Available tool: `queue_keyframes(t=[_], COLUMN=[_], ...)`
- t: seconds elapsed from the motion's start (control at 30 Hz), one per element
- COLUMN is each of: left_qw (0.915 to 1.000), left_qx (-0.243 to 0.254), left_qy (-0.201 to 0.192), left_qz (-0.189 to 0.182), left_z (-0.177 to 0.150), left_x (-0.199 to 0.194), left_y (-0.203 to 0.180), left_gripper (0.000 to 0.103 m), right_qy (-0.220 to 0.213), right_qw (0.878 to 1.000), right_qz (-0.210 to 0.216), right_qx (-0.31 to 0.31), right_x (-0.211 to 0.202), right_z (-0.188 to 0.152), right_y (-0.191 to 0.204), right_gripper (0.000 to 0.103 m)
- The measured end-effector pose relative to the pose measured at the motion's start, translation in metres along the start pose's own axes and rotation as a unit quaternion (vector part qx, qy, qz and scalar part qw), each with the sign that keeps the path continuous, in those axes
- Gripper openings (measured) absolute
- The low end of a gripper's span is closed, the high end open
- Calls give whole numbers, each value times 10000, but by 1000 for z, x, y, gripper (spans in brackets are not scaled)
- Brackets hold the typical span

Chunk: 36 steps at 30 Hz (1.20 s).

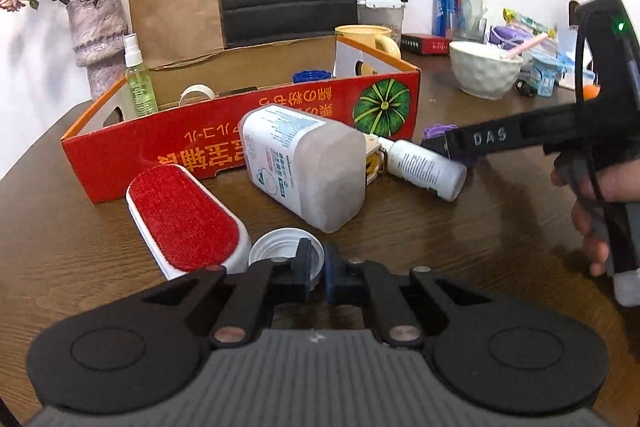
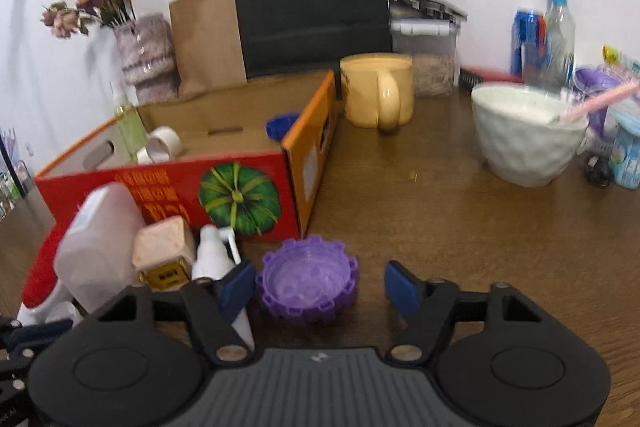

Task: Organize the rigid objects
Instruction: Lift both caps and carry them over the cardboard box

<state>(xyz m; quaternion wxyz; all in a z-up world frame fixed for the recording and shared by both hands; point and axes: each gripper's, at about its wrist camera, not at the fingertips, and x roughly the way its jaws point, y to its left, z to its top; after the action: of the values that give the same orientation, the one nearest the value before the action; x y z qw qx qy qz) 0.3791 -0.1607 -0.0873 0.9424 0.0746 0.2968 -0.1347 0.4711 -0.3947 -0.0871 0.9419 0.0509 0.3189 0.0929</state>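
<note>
At the left of the left wrist view a lint brush [image 1: 184, 217] lies flat on the wooden surface [image 1: 460, 239], its red nap plush and grippy over a smooth white plastic body; it looks light and stiff, best taken across its narrow sides. Just right of it, at lower centre, the white cap [image 1: 280, 251] sits open side up, a thin ribbed plastic ring, and the left gripper [image 1: 318, 273] has its jaws closed on the cap's near wall, one finger inside and one outside. That rim hold suits so light and rigid a piece, though the wall is thin and could twist out if tilted. Behind, the frosted jug [image 1: 308, 163] lies on its side, bulky, smooth and probably slippery, likely nearly empty; its flat faces offer the surest hold. Further right lies a small white bottle [image 1: 424, 165], round and apt to roll. Along the back stands the red cardboard box [image 1: 240, 143], where such things seem meant to go. In the right wrist view, the purple lid [image 2: 308, 285] rests at lower centre, open side up, translucent with a notched, gear-like edge that should resist slipping. The right gripper [image 2: 320, 287] stands with jaws open on either side of it, the left pad close beside it, the right pad apart, nothing gripped yet. Squeezing across the notched rim seems the natural hold.
</note>
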Motion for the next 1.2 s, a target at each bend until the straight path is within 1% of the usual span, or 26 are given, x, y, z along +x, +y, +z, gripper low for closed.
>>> queue_keyframes(t=[0.03,0.13,0.27,0.4,0.5,0.6,0.67,0.73,0.83,0.93,1.1,1.2], left_qw=[10000,9999,9996,9984,9968,9945,9925,9900,9867,9832,9807,9779], left_qx=[-53,-119,-9,-91,-204,-305,-269,-269,-299,-301,-321,-386], left_qy=[-15,-73,-261,-544,-734,-940,-1122,-1301,-1506,-1693,-1857,-1983], left_qz=[-19,-15,100,149,240,351,408,481,536,618,526,533], left_z=[1,2,4,7,9,7,2,-2,-11,-23,-44,-59], left_x=[0,-3,-17,-45,-69,-95,-116,-136,-166,-195,-233,-255], left_y=[1,2,-3,0,4,9,10,11,13,14,18,22], left_gripper=[7,6,5,5,5,5,5,5,5,5,5,5], right_qy=[-1,50,30,-206,-465,-768,-975,-1069,-1211,-1478,-1873,-2022], right_qw=[10000,9999,9998,9996,9986,9963,9943,9928,9907,9867,9769,9739], right_qz=[11,-21,-76,-180,-212,-273,-211,-163,-105,-87,-126,-95], right_qx=[-19,-113,-160,-89,-114,-267,-373,-514,-617,-671,-1022,-1025], right_x=[1,3,0,-16,-45,-83,-112,-137,-172,-208,-258,-283], right_z=[0,1,0,-3,-5,-9,-16,-24,-38,-55,-82,-97], right_y=[1,5,9,10,17,30,41,55,75,94,132,150], right_gripper=[62,54,54,54,54,54,54,54,54,54,54,54])
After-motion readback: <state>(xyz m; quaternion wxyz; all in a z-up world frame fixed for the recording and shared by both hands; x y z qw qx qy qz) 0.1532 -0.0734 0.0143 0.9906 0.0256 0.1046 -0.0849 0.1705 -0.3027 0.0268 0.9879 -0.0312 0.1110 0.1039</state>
